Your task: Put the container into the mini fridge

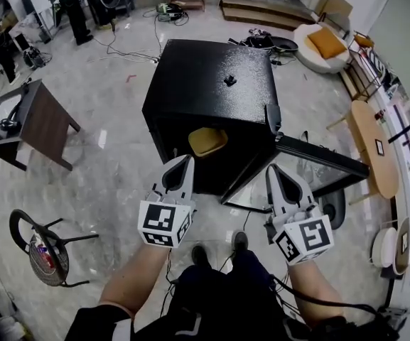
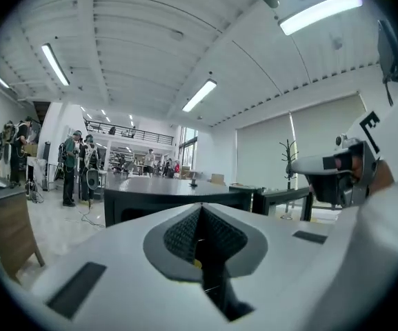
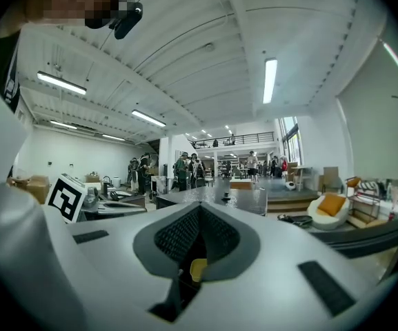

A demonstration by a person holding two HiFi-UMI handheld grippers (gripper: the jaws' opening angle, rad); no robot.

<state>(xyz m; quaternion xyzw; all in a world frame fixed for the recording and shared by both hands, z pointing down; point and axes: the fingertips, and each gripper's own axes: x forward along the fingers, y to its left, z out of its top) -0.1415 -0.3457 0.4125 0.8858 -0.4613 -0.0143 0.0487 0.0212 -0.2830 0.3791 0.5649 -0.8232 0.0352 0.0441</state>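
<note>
Container [image 1: 207, 141]: tan-yellow, rounded-square outline, low profile. It sat inside the mini fridge [image 1: 212, 84], just behind the front edge of the open compartment (which shelf, couldn't tell). No lid detail readable from the head view.

Fridge: black cube, speckled glossy top w/ a small dark item [image 1: 229, 80] on it. Door [image 1: 318, 158] swung wide open toward the right.

Left tongs [image 1: 188, 159] and right tongs [image 1: 271, 168] were held side by side in front of the opening, tips toward the fridge, clear of the container. Both pairs of jaws were pressed together w/ nothing between them, as each gripper view showed.

Floor [image 1: 112, 169]: pale polished stone, cables trailing across it at the back. Fridge stood directly on it.

Room: big open hall. Brown desk [image 1: 45, 123] at left, floor fan [image 1: 45, 251] nr bottom left, long wooden table [image 1: 375, 148] at right, white round seat w/ orange cushion [image 1: 322, 45] behind. Ppl [image 1: 69, 6] stood far back left. White ceiling w/ strip lights [image 2: 199, 95].
</note>
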